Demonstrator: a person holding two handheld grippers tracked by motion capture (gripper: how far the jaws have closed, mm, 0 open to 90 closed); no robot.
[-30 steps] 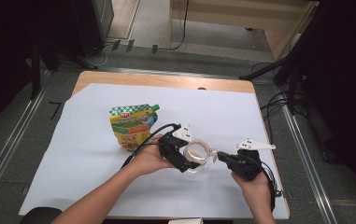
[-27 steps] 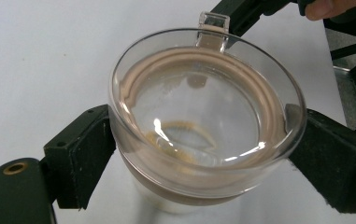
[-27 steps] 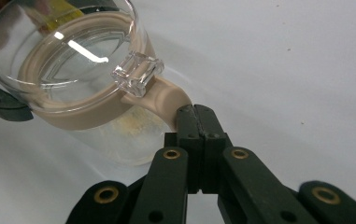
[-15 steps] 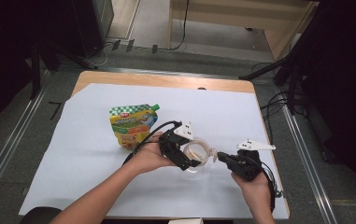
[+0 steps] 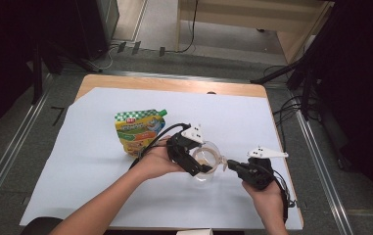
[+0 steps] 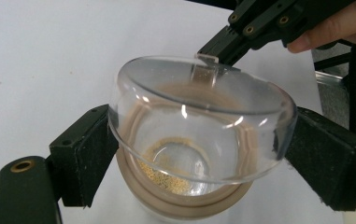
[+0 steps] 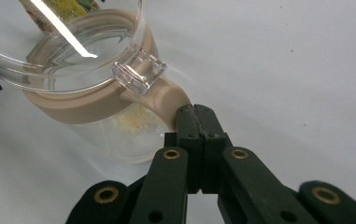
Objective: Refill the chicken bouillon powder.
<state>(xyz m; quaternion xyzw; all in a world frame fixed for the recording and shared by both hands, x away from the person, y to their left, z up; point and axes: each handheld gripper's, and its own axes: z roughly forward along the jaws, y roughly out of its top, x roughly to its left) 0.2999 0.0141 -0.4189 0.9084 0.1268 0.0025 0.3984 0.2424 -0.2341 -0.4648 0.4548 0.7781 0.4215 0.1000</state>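
A clear container (image 5: 204,172) with a beige rim (image 6: 185,206) and a few yellowish grains (image 6: 164,179) at its bottom stands on the white sheet. In the high view it is right of centre. My left gripper (image 6: 196,156) is shut on a clear domed lid (image 6: 199,105), one pad on each side, and holds it tilted just above the rim. My right gripper (image 7: 195,114) is shut on the container's beige handle (image 7: 166,98). In the high view the left gripper (image 5: 196,164) is at the container's left and the right gripper (image 5: 231,164) at its right.
A green and yellow spouted pouch (image 5: 136,129) lies flat on the white sheet (image 5: 76,161), left of and beyond the container. The wooden table edge (image 5: 174,84) shows at the far side. Cables trail off the table's right side.
The left gripper has edged slightly to the right with the lid. The right gripper has kept still on the handle.
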